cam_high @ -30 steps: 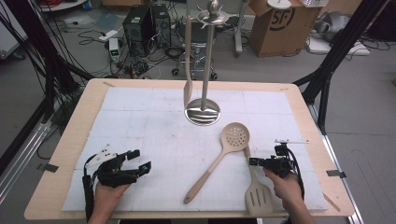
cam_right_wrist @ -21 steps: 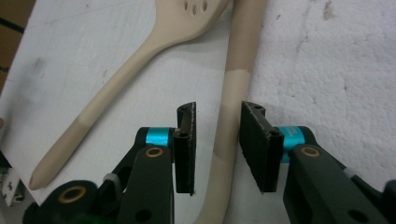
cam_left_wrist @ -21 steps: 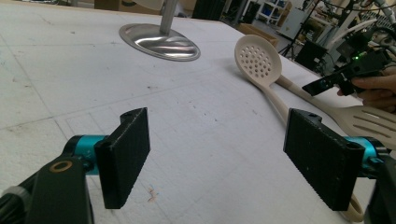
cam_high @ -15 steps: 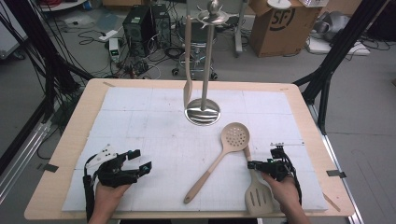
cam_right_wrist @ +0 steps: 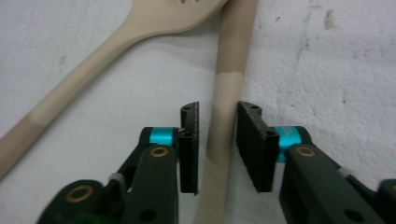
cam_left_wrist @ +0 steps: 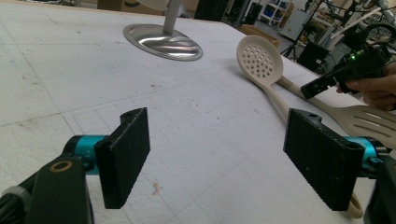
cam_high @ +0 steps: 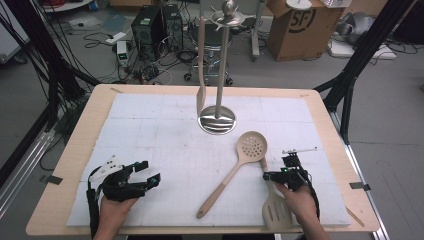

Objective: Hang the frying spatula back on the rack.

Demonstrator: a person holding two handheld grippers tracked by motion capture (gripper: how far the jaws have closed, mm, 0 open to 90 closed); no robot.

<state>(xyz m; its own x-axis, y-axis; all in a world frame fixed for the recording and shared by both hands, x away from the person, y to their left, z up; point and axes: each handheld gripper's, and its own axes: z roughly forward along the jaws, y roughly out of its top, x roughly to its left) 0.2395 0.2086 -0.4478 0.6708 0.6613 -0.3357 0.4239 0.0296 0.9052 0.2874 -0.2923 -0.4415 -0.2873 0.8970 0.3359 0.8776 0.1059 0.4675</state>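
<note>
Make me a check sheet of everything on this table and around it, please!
Surface: white mat on a wooden table.
Job's things: slotted spatula lying flat; holey spoon near it; stand with a hanging spatula.
Clutter: nothing seen.
Tools: left tool open, holding nothing; right tool open, jaws just closing around the slotted spatula's handle.
Cables: floor cables, tangled behind the table.
Surroundings: cardboard box.
</note>
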